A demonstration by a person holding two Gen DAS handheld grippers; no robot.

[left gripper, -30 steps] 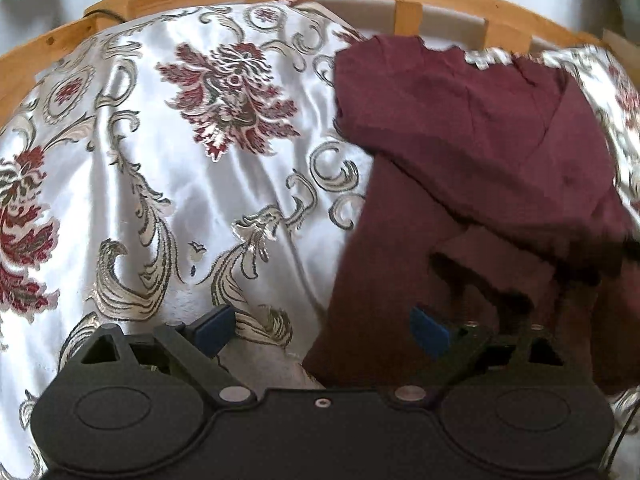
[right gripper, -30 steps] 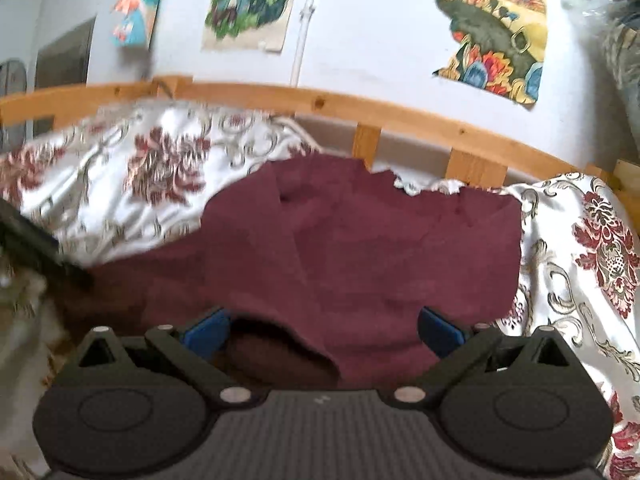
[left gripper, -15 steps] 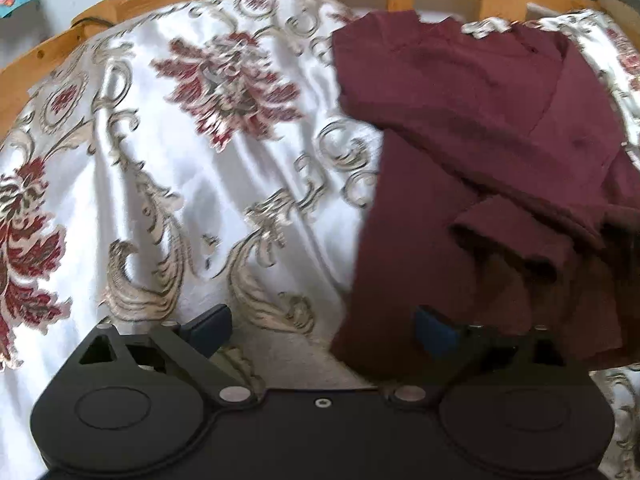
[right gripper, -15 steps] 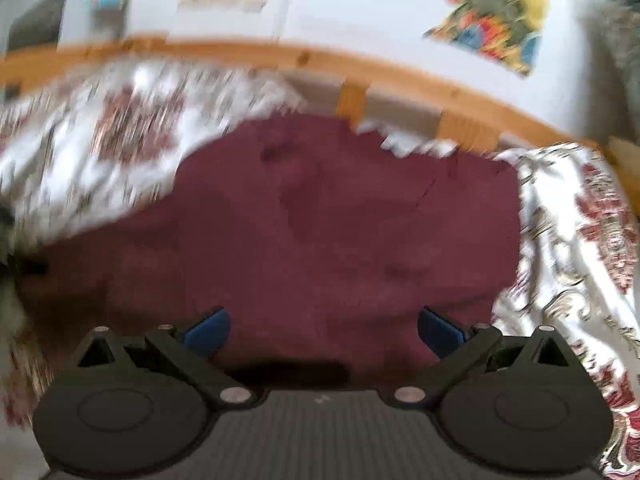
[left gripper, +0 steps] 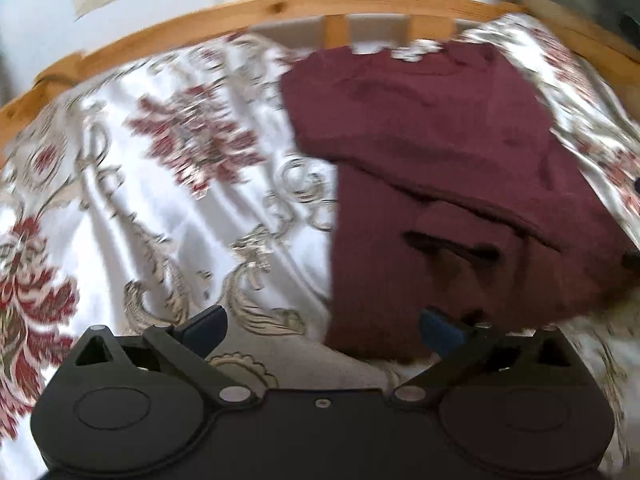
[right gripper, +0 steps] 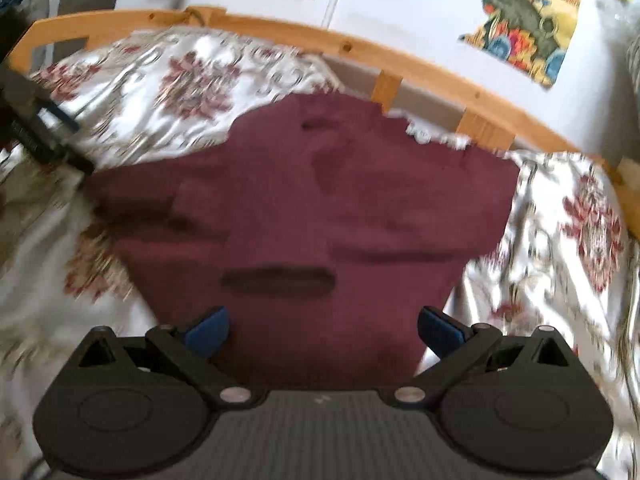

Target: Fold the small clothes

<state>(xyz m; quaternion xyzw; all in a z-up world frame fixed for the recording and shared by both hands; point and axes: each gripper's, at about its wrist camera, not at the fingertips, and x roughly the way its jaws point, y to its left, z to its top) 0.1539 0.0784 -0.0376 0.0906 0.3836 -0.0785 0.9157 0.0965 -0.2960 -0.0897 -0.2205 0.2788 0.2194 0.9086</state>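
A shirt (right gripper: pixel 320 208) is lying on a bedspread (left gripper: pixel 132 208), its far edge reaching toward the bed rail (right gripper: pixel 432 72) behind it. Posters (right gripper: pixel 524 16) are hanging on the wall behind the rail. Bedspread is showing on both sides of the shirt.

Ahead of the tongs a bed is covered by a shiny white spread (left gripper: pixel 152 216) patterned with dark red flowers and beige scrolls. Beyond it, at the far edge, runs a pale wooden rail (right gripper: pixel 400 50) on short upright posts. Behind the rail stands a white wall (right gripper: pixel 408 8) with paper pictures (right gripper: pixel 524 20) stuck on it, one up and to the right, others higher left. Soft daylight falls on the cloth.
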